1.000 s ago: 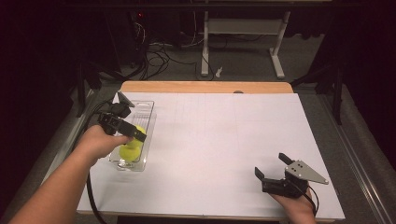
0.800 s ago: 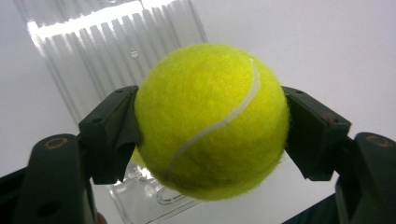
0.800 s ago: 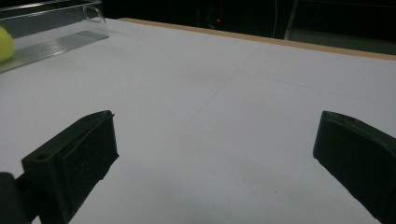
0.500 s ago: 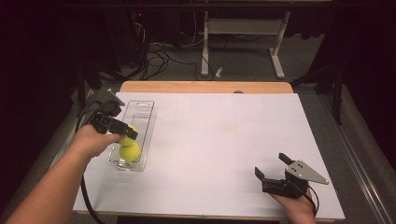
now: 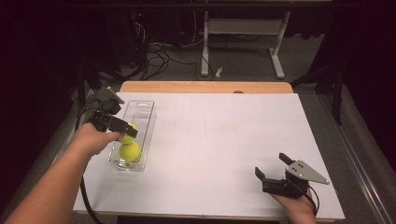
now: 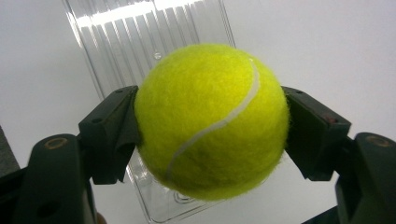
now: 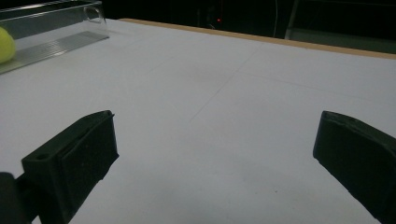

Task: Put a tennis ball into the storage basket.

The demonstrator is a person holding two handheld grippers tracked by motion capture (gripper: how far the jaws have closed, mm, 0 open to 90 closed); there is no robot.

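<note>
So the left claw has a tennis ball pinched firmly between its two jaws, held up over the clear plastic tray at the left side of the table. A second ball sits in the near end of that tray. Looks to me like either the lift-out or the drop-in step, can't say which for sure. The right claw is parked at the near right corner, jaws wide apart, nothing in them. Next move needs a steady carry without squeezing loose, keeping clear of the tray walls.
</note>
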